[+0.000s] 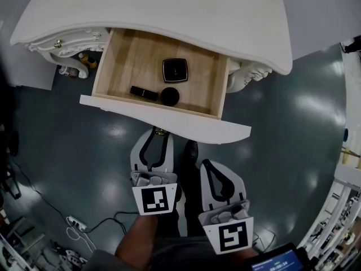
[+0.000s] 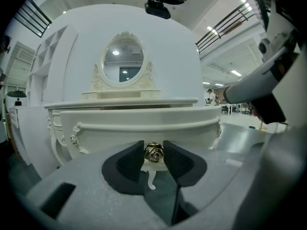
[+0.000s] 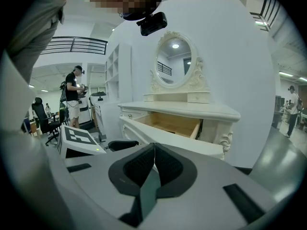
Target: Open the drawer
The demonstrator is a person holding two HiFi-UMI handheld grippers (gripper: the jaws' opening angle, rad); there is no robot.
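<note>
L gripper point(image 1: 154, 135) is clamping the gold knob point(image 2: 154, 153) on the pulled-out drawer point(image 1: 169, 117), w/ R gripper point(image 1: 206, 166) hanging closed & empty beside it.

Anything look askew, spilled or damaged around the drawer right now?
Nothing stands out. The drawer sits pulled out; a square case, a tube and a round piece lie flat inside; the left gripper holds its gold knob.

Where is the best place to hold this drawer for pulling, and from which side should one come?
The gold knob at the middle of the drawer front, approached straight from the front, one jaw on each side. It is round and sticks out from the smooth panel; the left gripper grips it so.
</note>
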